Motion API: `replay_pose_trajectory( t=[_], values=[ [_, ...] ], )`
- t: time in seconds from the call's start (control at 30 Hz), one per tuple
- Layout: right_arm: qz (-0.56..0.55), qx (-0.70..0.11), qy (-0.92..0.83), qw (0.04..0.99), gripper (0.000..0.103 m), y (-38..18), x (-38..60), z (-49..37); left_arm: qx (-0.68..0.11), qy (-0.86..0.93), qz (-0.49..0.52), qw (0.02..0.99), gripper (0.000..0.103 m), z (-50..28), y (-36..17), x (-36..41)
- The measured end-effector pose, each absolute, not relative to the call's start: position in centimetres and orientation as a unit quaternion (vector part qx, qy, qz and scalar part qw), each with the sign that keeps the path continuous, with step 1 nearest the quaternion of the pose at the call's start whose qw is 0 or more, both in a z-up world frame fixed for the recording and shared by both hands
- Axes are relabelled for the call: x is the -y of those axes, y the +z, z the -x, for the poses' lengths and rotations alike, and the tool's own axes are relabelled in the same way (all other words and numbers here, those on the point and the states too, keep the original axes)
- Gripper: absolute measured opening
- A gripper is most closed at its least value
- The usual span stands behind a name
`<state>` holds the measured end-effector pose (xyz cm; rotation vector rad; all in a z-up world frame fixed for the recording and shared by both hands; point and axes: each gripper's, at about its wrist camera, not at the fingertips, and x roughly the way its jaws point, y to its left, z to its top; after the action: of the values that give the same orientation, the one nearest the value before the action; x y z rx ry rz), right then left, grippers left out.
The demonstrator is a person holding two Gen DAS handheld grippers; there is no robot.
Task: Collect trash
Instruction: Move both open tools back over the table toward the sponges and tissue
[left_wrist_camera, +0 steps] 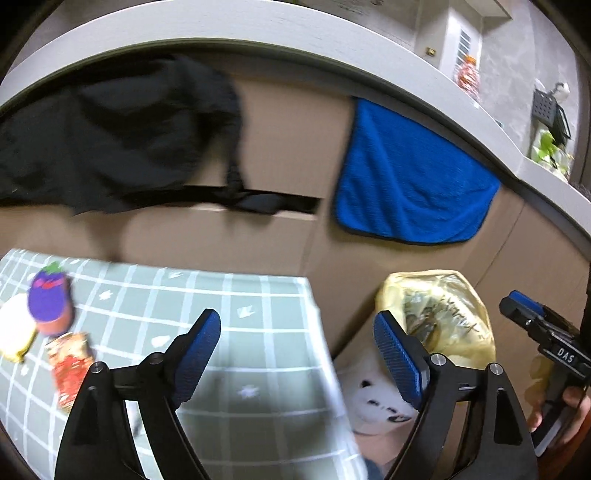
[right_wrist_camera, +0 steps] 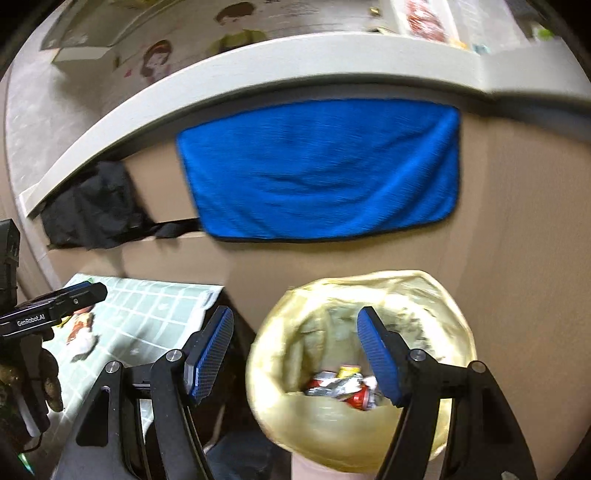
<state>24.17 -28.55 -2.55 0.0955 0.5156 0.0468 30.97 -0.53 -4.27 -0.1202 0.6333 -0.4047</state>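
A bin lined with a yellowish bag [right_wrist_camera: 369, 435] stands on the floor right of the table; crushed red and silver wrappers [right_wrist_camera: 343, 387] lie inside. It also shows in the left wrist view [left_wrist_camera: 443, 314]. My right gripper [right_wrist_camera: 295, 354] is open and empty above the bin's left rim. My left gripper [left_wrist_camera: 297, 354] is open and empty over the table's right edge. On the green checked tablecloth [left_wrist_camera: 229, 295] lie a red snack wrapper [left_wrist_camera: 70, 365], a purple eggplant-shaped item [left_wrist_camera: 50, 299] and a pale round item [left_wrist_camera: 14, 332].
Brown cabinet fronts stand behind, with a blue towel [right_wrist_camera: 321, 170] and a black cloth [left_wrist_camera: 122, 136] hanging from the counter edge [left_wrist_camera: 258, 33]. A white bag with black print [left_wrist_camera: 373, 402] lies between table and bin.
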Motion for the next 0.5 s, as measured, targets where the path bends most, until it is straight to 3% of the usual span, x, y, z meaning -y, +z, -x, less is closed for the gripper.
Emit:
replay_pose_trajectory(
  t=[0.27,0.5],
  values=[
    [0.001,-0.278,0.084,0.957,0.068,-2.6,19.4,-25.6,-0.310,-0.125,0.093,0.938,0.091,-29.3,-5.6,-9.7],
    [-0.021,-0.302,0.181,0.936,0.068,-3.5,12.1,-28.3,-0.343,-0.034,0.124,0.931,0.092,-28.6,-9.1,-19.7]
  ],
)
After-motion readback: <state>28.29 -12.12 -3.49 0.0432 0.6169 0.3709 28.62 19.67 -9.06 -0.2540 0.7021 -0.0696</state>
